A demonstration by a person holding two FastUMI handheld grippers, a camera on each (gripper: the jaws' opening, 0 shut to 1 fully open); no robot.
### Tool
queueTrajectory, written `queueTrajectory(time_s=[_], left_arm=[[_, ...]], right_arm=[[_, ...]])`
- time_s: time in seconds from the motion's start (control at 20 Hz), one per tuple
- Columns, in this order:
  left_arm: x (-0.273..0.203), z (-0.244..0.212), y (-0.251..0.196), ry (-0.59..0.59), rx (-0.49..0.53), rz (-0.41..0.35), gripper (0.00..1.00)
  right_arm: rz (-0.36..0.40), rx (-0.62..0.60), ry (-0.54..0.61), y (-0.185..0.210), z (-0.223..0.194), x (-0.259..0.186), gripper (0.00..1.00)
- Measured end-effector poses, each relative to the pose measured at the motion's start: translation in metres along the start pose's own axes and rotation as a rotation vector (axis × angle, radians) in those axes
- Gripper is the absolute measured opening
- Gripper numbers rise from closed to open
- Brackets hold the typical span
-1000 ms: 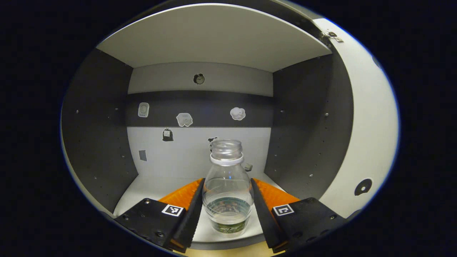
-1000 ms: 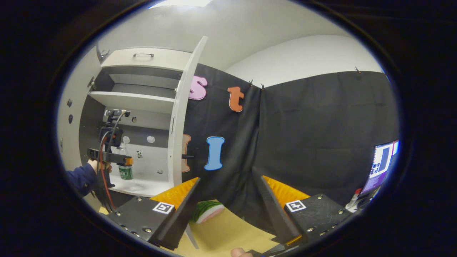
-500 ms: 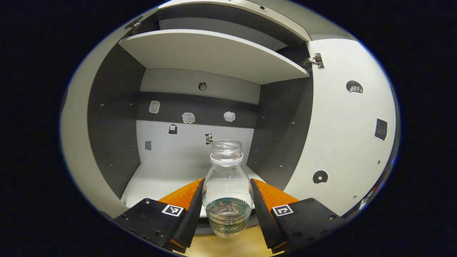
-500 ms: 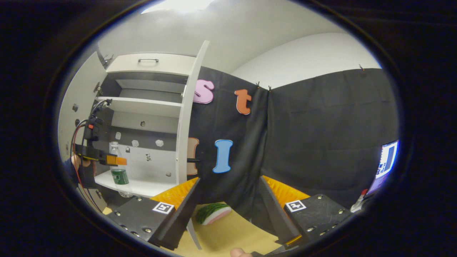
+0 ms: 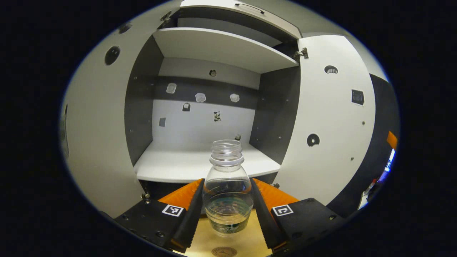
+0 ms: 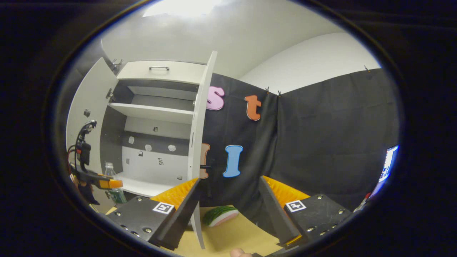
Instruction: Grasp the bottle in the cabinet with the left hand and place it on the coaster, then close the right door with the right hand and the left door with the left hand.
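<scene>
while the left tongs [image 5: 227, 200] pinched the clear plastic bottle [image 5: 227, 185] across its belly, it hung upright and uncapped in front of the open cabinet [image 5: 200, 162], clear of the lower shelf and above the desk [image 5: 228, 241], with the round coaster [image 5: 224, 252] just below. being thin-walled, nearly empty and smooth, it looked light, easily squashed and apt to slip, so a mild squeeze at mid-body seemed right. the right tongs [image 6: 228, 200] were spread open, holding nothing, near the right door [image 6: 199, 142].
</scene>
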State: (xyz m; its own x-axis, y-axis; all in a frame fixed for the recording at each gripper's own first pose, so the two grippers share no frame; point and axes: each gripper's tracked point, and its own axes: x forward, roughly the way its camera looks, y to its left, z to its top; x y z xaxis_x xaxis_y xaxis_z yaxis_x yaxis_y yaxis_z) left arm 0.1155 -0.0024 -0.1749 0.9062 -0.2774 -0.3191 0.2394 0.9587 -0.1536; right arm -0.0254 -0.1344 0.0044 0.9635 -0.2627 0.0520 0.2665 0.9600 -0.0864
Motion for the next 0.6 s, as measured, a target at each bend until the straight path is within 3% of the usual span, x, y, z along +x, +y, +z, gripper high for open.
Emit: queueTrajectory(time_s=[0.6], left_arm=[[-0.002,-0.147,0.011,0.091,0.025,-0.045,0.76]], right_arm=[[-0.032,-0.034,-0.015,-0.015,0.012,-0.016,0.98]])
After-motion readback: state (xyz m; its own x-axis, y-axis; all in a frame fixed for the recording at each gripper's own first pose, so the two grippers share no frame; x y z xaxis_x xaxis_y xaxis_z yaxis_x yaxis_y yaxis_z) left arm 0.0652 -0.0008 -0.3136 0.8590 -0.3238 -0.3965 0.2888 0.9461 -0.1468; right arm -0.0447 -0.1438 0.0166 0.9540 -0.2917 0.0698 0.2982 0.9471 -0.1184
